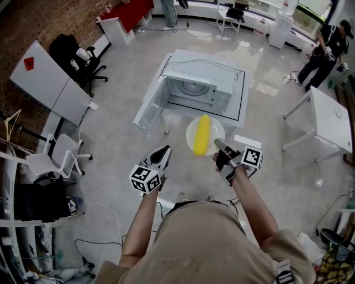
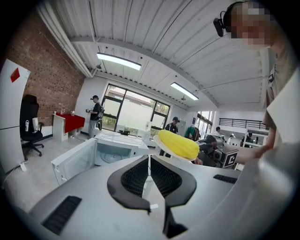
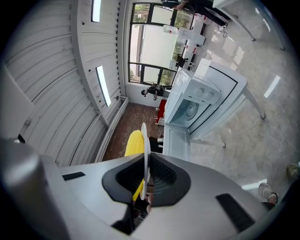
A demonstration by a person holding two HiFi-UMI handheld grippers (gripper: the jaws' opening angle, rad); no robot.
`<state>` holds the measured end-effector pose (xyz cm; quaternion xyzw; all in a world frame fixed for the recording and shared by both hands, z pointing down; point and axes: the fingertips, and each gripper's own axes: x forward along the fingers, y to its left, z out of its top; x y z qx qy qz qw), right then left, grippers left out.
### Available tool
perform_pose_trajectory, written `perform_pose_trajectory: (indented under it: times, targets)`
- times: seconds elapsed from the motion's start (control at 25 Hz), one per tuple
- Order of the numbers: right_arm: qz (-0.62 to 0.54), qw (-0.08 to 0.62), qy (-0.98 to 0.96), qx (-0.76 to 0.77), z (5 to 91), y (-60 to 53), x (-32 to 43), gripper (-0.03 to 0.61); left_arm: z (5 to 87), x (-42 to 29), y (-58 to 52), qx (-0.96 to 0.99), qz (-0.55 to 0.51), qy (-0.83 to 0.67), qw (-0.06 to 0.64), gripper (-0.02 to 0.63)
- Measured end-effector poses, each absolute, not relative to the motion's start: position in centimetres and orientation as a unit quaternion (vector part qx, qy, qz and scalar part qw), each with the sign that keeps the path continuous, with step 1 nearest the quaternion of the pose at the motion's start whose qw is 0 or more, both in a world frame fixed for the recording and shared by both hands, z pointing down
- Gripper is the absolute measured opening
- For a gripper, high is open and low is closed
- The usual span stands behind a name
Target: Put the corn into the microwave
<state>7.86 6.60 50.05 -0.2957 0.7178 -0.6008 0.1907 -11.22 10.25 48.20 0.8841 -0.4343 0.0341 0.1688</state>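
Observation:
A yellow corn cob (image 1: 202, 135) lies on a small white plate (image 1: 214, 130) held in the air in front of the microwave (image 1: 197, 87). My right gripper (image 1: 218, 145) is shut on the plate's near rim. In the right gripper view the plate (image 3: 146, 140) stands edge-on between the jaws, with the corn (image 3: 134, 143) to its left. The white microwave sits on a low table (image 1: 244, 97), its door (image 1: 151, 106) swung open to the left and its cavity empty. My left gripper (image 1: 164, 150) is shut and empty, left of the plate. Its own view shows the corn (image 2: 178, 144) past the jaws.
White desks stand at the right (image 1: 331, 119) and the left (image 1: 47, 83), with office chairs (image 1: 77, 61) along the brick wall. A person (image 1: 321, 52) stands at the far right and another (image 1: 169, 12) at the back. Cables and clutter lie at the lower left.

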Motion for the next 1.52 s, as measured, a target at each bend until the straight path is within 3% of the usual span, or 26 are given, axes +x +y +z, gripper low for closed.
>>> perform_pose_trajectory:
  times: [0.6,0.96,1.52]
  targets:
    - [-0.596,0.241,0.69,-0.333,52.3,5.4,6.1,0.025,51.1,-14.2,7.5,0.909,0.069,-0.375,0.169,0.003]
    - [-0.604,0.219,0.696,-0.32,53.5,3.1,6.6,0.025,51.2,-14.4,4.7,0.899,0.058,-0.407,0.149,0.002]
    - [-0.626,0.185,0.697,-0.296,55.3,-2.4,7.3,0.025,51.6,-12.5,-1.3,0.883,0.044,-0.423,0.196,0.002]
